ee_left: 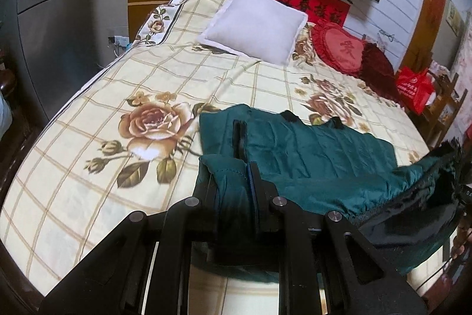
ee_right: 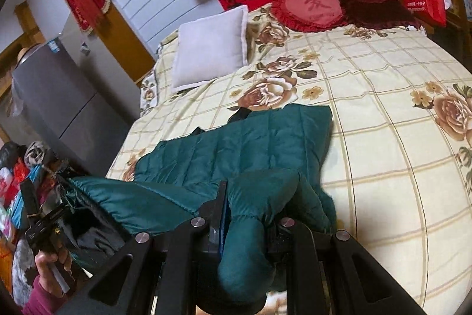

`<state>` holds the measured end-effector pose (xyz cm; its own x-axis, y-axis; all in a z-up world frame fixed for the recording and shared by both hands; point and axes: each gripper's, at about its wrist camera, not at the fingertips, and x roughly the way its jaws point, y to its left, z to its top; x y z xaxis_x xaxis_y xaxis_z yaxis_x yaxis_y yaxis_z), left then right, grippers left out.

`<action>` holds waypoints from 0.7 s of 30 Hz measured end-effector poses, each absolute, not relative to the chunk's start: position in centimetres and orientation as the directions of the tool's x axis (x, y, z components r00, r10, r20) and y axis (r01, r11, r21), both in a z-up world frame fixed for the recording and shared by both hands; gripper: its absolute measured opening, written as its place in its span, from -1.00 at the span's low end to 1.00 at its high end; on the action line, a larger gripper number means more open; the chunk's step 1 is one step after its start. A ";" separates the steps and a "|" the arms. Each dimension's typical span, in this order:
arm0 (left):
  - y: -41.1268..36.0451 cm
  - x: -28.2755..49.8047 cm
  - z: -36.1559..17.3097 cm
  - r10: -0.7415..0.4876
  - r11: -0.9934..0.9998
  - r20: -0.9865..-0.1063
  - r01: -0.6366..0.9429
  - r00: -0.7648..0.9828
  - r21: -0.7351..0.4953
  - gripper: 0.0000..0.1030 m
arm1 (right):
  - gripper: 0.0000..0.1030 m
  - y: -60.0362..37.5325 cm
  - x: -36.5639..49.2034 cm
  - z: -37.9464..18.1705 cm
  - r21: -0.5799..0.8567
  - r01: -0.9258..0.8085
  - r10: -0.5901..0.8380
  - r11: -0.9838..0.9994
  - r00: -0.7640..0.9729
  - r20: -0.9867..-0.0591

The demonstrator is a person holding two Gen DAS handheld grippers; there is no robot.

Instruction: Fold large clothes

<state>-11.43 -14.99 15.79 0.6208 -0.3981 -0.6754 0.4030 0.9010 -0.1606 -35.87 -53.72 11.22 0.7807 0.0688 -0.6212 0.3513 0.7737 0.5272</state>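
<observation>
The dark green quilted jacket [ee_left: 309, 155] lies across the near part of the bed [ee_left: 88, 197], its long axis running side to side between the two grippers, with its far edge stretched flat toward the pillows and its near edge lifted off the sheet. In the left wrist view the left gripper [ee_left: 246, 164] has its jaws closed tight on a bunched fold at the jacket's left end, the fabric pinched between them and spilling down beneath. In the right wrist view the right gripper [ee_right: 250, 197] likewise has its jaws shut on a thick roll of the jacket [ee_right: 236, 143] at the right end, which bulges out between and below them. The shell is glossy teal with stitched vertical channels; a dark lining shows along the raised near hem, possibly with fur trim, though the blur there makes this uncertain. A hand [ee_right: 51, 264] in a magenta sleeve grips the handle at the left edge of the right wrist view. Beyond the jacket, on the cream floral sheet, sit a white pillow [ee_left: 253, 22] and a red heart cushion [ee_left: 339, 47].
</observation>
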 end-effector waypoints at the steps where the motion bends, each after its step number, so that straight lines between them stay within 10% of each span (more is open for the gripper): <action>1: -15.2 -10.9 15.7 -0.393 0.903 -0.678 0.399 0.621 -0.158 -0.71 | -0.70 -54.0 -35.4 11.1 0.526 0.358 0.064 0.771 0.778 -0.625; 21: -21.0 1.0 10.7 -0.283 0.950 -0.756 0.278 0.590 -0.139 -0.71 | -0.71 -60.5 -24.0 5.6 0.506 0.505 0.015 0.699 0.698 -0.716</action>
